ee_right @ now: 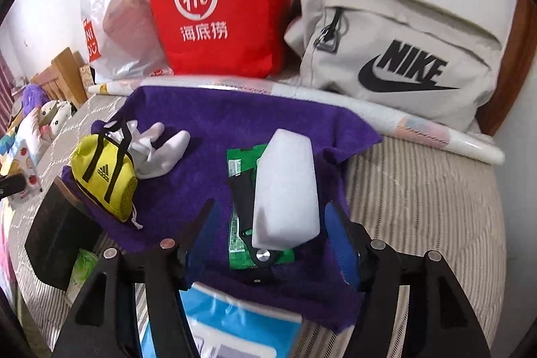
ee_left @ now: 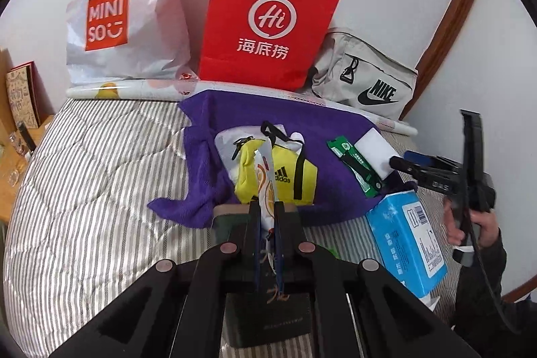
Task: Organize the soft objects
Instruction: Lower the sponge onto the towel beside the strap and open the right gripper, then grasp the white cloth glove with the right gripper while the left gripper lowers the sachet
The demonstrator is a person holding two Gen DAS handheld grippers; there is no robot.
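Observation:
My left gripper [ee_left: 267, 207] is shut on a thin white and orange packet [ee_left: 265, 176], held on edge above a yellow Adidas pouch [ee_left: 298, 176]. The pouch lies on a purple towel [ee_left: 208, 170] spread over the bed. My right gripper [ee_right: 268, 223] is open, its fingers [ee_right: 337, 234] standing clear on either side of a white sponge block [ee_right: 285, 187]. The block rests on a green packet [ee_right: 235, 163] on the towel [ee_right: 208, 123]. White gloves [ee_right: 157, 146] lie beside the yellow pouch [ee_right: 104, 176]. In the left wrist view the right gripper [ee_left: 404, 160] sits next to the sponge [ee_left: 372, 156].
A red paper bag [ee_left: 268, 22], a white Miniso bag [ee_left: 127, 15] and a beige Nike bag [ee_right: 402, 49] stand along the wall behind a paper roll [ee_right: 386, 116]. A blue tissue pack [ee_left: 406, 240] and a dark box [ee_right: 57, 234] sit at the towel's near edge. A hand [ee_left: 470, 223] holds the right gripper.

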